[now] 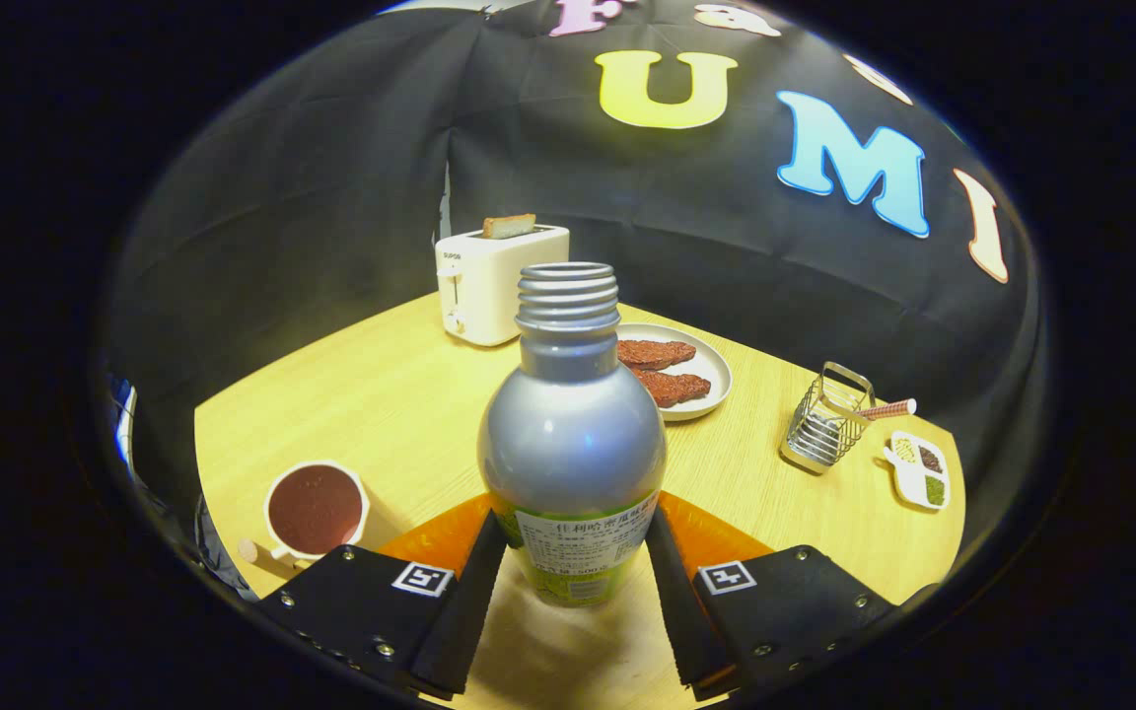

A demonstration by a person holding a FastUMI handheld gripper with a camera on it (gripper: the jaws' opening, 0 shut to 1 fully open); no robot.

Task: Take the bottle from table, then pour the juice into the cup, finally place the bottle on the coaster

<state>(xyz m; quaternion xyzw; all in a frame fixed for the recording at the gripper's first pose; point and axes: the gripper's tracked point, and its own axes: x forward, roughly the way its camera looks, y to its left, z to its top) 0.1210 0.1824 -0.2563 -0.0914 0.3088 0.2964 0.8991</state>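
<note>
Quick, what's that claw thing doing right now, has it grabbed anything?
Gripper: closed on the bottle, one finger pressing each side of its lower body; the bottle stands upright and uncapped.

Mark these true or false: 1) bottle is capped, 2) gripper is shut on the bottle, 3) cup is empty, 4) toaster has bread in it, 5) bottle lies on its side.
1) False. The bottle has no cap; its threaded neck is open.
2) True. Both fingers of the gripper press its lower sides.
3) False. The cup, beside the fingers, holds dark reddish liquid.
4) True. A slice sticks up from the toaster beyond the bottle.
5) False. It stands upright, with the orange coaster beneath it.
</note>
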